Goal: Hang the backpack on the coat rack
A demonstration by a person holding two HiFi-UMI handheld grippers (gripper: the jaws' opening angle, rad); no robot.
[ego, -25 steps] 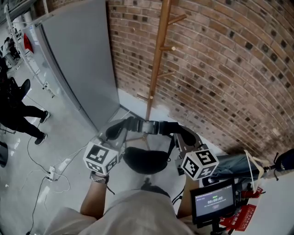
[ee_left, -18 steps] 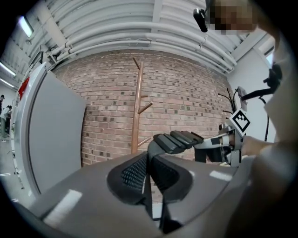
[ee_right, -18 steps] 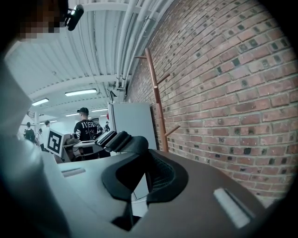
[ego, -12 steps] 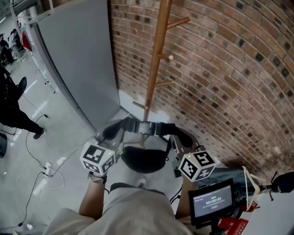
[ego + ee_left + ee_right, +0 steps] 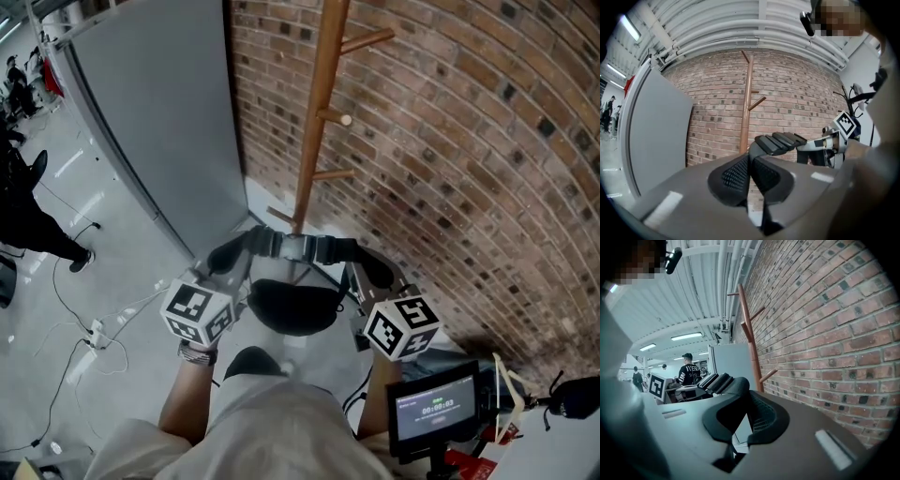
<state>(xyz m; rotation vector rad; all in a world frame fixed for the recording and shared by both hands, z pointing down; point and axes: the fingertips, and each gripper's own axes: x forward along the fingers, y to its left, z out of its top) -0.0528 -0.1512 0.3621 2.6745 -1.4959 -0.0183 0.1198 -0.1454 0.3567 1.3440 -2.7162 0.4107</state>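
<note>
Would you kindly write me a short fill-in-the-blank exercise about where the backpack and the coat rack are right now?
1. The coat rack stands against a ____ wall.
2. The backpack hangs ____ the left gripper and the right gripper.
3. Both grippers' jaws are ____ on its straps.
Missing words: brick; between; shut.
</note>
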